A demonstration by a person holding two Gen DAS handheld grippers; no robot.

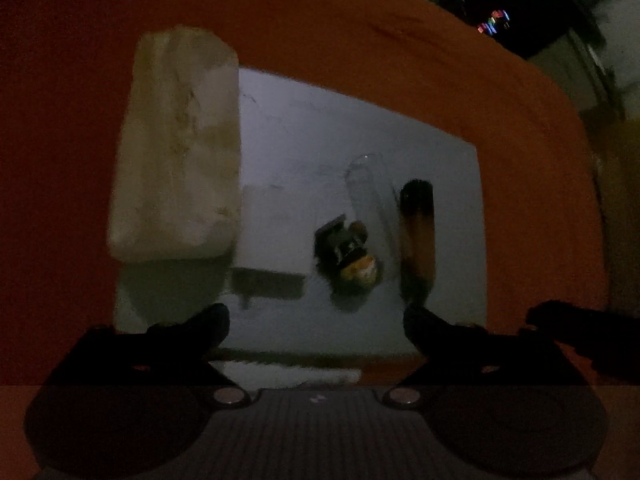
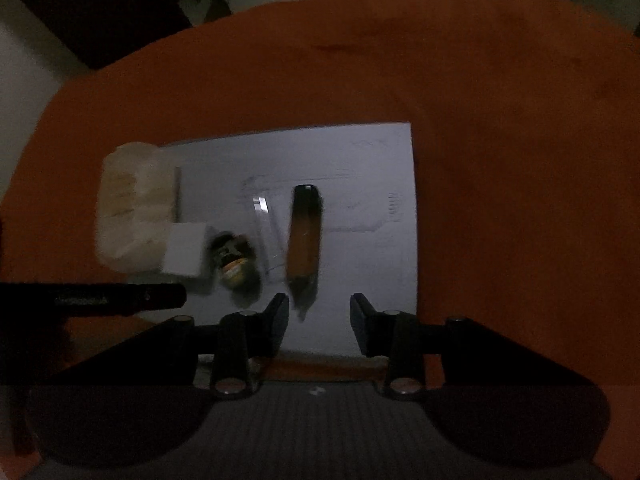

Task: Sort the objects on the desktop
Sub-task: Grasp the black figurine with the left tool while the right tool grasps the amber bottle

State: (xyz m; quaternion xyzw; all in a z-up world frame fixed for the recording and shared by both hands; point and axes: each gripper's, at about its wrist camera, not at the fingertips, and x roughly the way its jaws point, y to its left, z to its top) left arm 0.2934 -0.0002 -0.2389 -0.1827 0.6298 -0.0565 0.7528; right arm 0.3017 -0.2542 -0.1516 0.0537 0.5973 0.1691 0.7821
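Note:
A white sheet lies on an orange cloth. On it lie a brown-and-black tube, a clear tube, a small black-and-yellow object and a white block. A pale cream box stands at the sheet's left edge. My left gripper is open and empty above the sheet's near edge. My right gripper is open and empty, just short of the brown tube's near end.
The orange cloth covers the table around the sheet. The left gripper's finger reaches in from the left in the right wrist view. Dark floor and furniture lie beyond the table's far edge.

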